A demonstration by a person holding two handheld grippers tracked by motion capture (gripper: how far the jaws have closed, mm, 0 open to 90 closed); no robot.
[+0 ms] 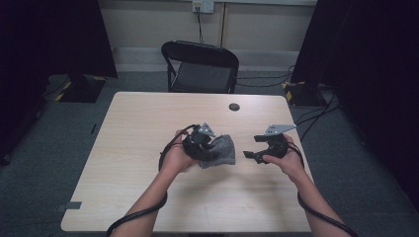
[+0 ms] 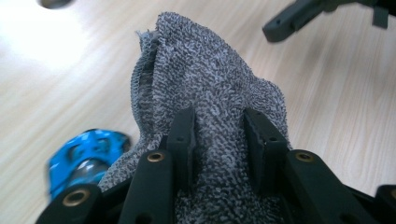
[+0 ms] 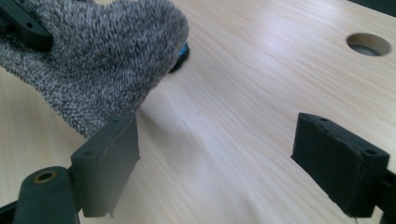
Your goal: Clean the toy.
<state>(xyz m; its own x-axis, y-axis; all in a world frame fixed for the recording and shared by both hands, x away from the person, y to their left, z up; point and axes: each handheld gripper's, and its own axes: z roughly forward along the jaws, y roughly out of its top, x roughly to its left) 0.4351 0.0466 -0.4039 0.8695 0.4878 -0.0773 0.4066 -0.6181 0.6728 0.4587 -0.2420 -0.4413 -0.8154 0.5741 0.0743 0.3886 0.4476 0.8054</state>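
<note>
A grey terry cloth (image 1: 225, 150) is bunched up over the middle of the wooden table (image 1: 143, 123). My left gripper (image 1: 210, 147) is shut on it. In the left gripper view its two jaws (image 2: 219, 114) pinch a fold of the cloth (image 2: 205, 70), which stands up in a peak. A small blue object (image 2: 86, 158) lies on the table beside the cloth's lower left edge, and it peeks out behind the cloth (image 3: 98, 56) as a blue edge (image 3: 184, 50). My right gripper (image 1: 253, 146) hovers to the right of the cloth, jaws wide apart (image 3: 217, 135) with nothing between them.
A round cable hole (image 1: 234, 106) is cut into the table near its far edge. A black folding chair (image 1: 200, 64) stands behind the table. Dark curtains and stands flank the room, and cables lie on the floor at the right.
</note>
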